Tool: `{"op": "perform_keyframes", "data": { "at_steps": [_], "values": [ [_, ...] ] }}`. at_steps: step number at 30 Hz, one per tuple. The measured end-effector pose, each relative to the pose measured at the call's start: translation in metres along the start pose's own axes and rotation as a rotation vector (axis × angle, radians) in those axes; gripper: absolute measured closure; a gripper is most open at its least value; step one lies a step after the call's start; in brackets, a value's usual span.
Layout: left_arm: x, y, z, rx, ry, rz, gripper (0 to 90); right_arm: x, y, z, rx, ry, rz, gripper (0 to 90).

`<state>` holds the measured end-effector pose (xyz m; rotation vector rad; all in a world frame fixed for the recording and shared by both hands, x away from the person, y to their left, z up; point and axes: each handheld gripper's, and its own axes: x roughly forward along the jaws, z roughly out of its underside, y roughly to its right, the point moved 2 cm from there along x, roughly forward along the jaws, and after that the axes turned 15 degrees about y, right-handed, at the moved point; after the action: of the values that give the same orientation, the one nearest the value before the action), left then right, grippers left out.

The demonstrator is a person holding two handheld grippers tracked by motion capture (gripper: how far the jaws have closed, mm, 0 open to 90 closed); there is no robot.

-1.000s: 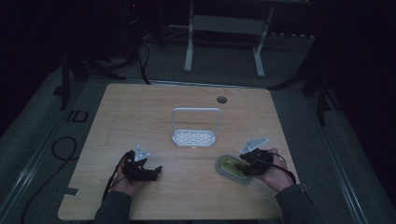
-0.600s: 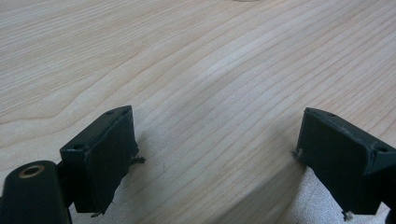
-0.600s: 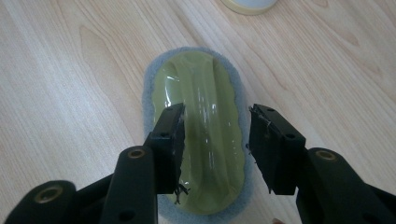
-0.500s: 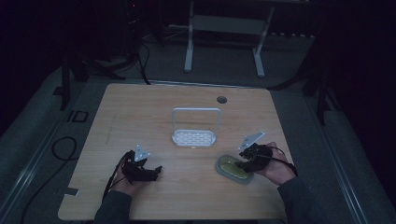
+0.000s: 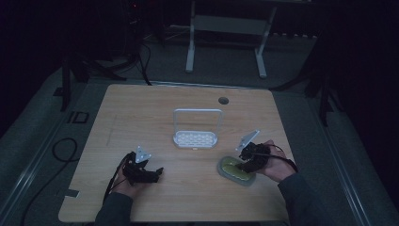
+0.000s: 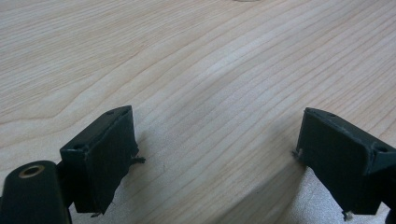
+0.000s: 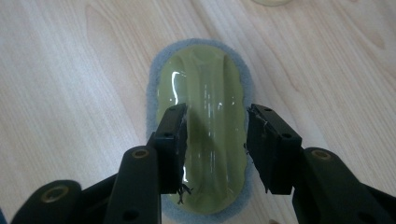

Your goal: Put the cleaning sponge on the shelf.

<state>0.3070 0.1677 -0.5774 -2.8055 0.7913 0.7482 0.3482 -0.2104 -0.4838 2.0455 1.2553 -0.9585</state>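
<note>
the scrub pad [image 7: 201, 121] – an oval, glossy yellow-green grip on a grey felt base – lies flat on the table [image 5: 141, 113] near its right edge, toward the person's side. in the high view it sits at [image 5: 236, 169], just under the right tool [image 5: 245, 162].

the right tool [image 7: 215, 135] hangs over the pad with its jaws straddling the yellow-green hump, one on each side. they have just been closing a little, yet they stand wide and gaps show between the pads and the plastic, so nothing is held yet; the scrub pad is between them, not gripped.

the left tool [image 5: 149, 175] rests near the table's front left, well apart from everything. its own view shows the left tool [image 6: 215, 158] with jaws spread wide and bare wood between them – empty.

behind, near the middle of the table, stands a small white rack [image 5: 196, 133] with a perforated base and a wire hoop.

the risk here, as i judge it, is the grip itself: the hump is smooth, shiny and rounded, so jaws closing high on its flanks may slide up and off. an off-centre pinch may also let the pad pivot or tip as it lifts, the felt edge dragging on the table.
</note>
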Motion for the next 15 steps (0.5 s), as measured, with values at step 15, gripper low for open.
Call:
{"op": "perform_keyframes", "data": {
  "at_steps": [15],
  "values": [
    [0.0,0.0,0.0,0.001,0.0,0.0,11.8,0.0069,0.0025,-0.0074,-0.024,-0.066,-0.031,58.8]
  ]
}}
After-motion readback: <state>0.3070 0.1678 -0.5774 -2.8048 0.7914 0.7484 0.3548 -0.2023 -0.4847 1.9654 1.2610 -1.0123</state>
